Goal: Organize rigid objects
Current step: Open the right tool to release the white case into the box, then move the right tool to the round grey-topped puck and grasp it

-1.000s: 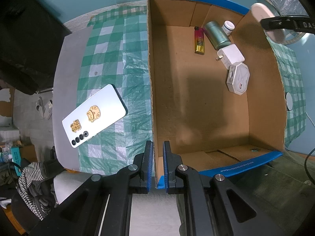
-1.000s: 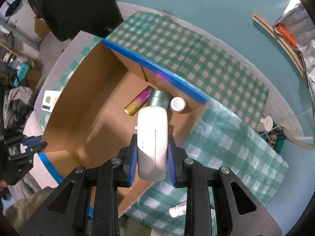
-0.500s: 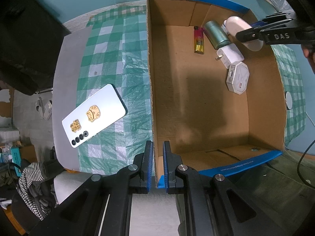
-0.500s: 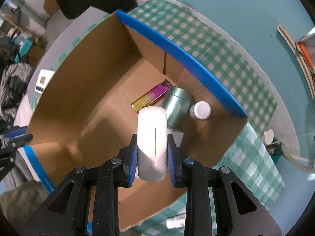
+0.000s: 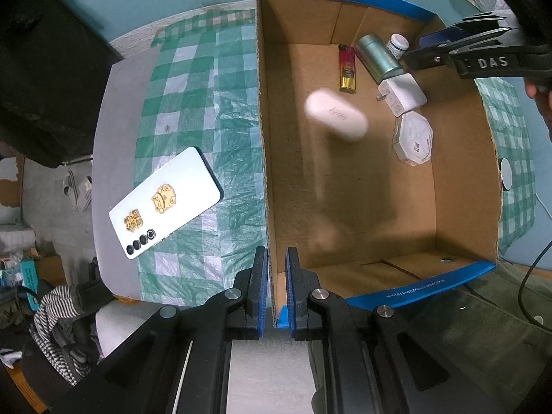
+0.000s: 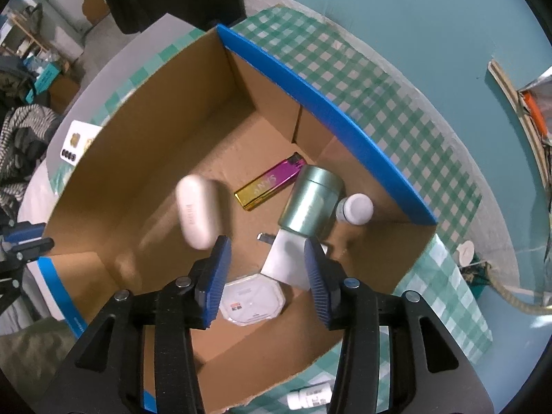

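Note:
A blurred white oval case [image 5: 336, 114] is loose inside the cardboard box [image 5: 459, 186], left of my right gripper; it also shows in the right wrist view [image 6: 199, 212]. My right gripper [image 6: 265, 269] is open and empty above the box. My left gripper [image 5: 274, 291] is shut on the box's near left wall. In the box lie a lighter [image 6: 270, 181], a green tin [image 6: 310, 200], a small white bottle [image 6: 355, 208], a white charger [image 6: 288, 262] and an octagonal white case [image 6: 252, 300].
A white phone [image 5: 165, 203] lies back-up on the green checked cloth [image 5: 196, 103] left of the box. A white bottle [image 6: 308, 400] lies on the cloth by the box's near right side. Clothes hang at the far left.
My right gripper moved over the box and opened. The white oval case left its jaws and is now loose inside the box. The left gripper has not moved.

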The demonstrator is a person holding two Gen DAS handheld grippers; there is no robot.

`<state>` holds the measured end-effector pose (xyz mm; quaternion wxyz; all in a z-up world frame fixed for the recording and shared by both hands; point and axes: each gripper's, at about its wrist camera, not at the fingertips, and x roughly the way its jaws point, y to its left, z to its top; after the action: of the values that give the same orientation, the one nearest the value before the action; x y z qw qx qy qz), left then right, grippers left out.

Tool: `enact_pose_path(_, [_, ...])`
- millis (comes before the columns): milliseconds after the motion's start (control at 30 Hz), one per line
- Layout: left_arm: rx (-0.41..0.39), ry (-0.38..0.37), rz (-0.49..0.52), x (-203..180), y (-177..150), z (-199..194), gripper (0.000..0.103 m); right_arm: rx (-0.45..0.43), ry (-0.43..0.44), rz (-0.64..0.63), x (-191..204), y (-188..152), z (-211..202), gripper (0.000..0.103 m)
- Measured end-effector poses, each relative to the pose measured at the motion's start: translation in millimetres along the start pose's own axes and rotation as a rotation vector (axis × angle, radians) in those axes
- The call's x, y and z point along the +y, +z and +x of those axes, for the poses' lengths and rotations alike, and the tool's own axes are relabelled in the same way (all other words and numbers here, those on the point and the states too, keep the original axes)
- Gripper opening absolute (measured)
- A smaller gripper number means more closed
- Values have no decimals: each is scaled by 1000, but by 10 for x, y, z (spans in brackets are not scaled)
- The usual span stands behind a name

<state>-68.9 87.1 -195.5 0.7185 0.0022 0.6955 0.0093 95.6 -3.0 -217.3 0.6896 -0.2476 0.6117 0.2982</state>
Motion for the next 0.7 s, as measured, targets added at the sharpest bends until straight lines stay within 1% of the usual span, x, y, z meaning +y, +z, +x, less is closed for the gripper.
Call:
enact_pose_path(67, [0,0,2,6,-1,0,9,-7,-1,5,1,-9,-46,52])
enact_pose_path(133, [0,0,5,6,0,-4,9,-21,-8,11,0,-31,-106,54])
enact_pose_path(467, [-1,-3,11,27,9,-4,9,-39,-29,41,-55,-183,-353,55])
enact_pose_path(700, [-1,-3,13,27,15,-4,9,-56,-30,112,-190,-349,-519,55])
